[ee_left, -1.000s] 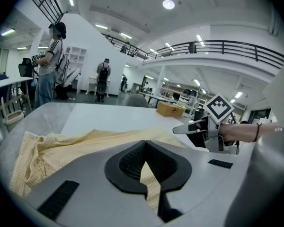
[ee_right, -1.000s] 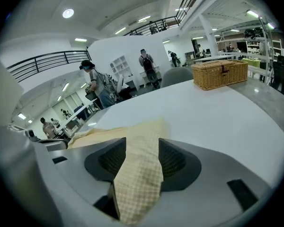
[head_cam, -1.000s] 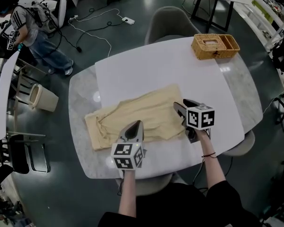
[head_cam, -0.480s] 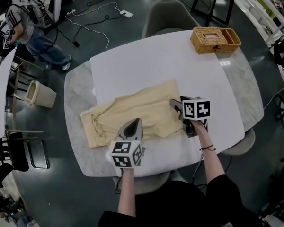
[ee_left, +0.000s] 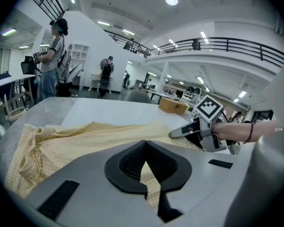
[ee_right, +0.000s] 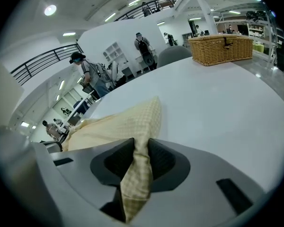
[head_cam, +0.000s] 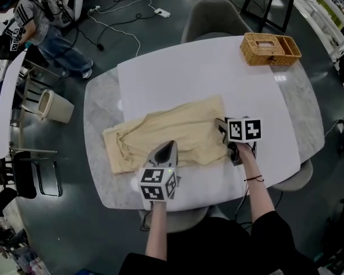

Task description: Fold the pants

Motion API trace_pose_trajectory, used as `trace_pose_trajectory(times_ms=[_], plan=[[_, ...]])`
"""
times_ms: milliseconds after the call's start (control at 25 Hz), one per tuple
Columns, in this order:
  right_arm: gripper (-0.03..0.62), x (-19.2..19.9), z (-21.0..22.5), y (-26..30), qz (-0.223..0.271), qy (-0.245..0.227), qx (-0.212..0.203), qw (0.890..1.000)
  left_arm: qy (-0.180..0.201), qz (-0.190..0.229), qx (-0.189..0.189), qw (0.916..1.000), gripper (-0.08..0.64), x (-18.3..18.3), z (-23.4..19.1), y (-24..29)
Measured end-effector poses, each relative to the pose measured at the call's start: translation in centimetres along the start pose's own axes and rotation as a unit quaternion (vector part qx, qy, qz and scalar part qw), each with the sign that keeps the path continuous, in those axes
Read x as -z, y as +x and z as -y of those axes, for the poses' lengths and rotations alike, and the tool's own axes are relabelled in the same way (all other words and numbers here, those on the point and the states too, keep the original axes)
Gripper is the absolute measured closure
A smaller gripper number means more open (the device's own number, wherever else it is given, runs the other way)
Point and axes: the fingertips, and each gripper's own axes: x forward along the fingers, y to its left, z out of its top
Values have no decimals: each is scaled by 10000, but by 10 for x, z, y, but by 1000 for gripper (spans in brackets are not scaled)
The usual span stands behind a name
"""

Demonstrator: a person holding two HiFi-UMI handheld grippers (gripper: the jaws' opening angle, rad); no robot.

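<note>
We see pale yellow checked cloth pants (head_cam: 166, 133) lying flat on a white oval bench (head_cam: 218, 79); their long axis runs from the bunched waist at the lower left up to the leg ends at the upper right. The left gripper (head_cam: 165, 149) has its jaws pressed together on the near edge of the pants; the right gripper (head_cam: 222, 125) has just been closing its jaws, which pinch a leg-end corner. A woven wicker basket (head_cam: 270, 48) sits well apart at the far right.
</note>
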Motion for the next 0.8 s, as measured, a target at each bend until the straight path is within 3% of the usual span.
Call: trace_pose_trajectory(times_ms=[200,800], plan=[[551,-3,-6,-2,35,-136,57,9999,-4,32,-86,10000,546,-1,-1,-5],[558,-27,-44,-35,206,-156,-434,9987,29,273,-451,9986,546,-8,-9,-36]])
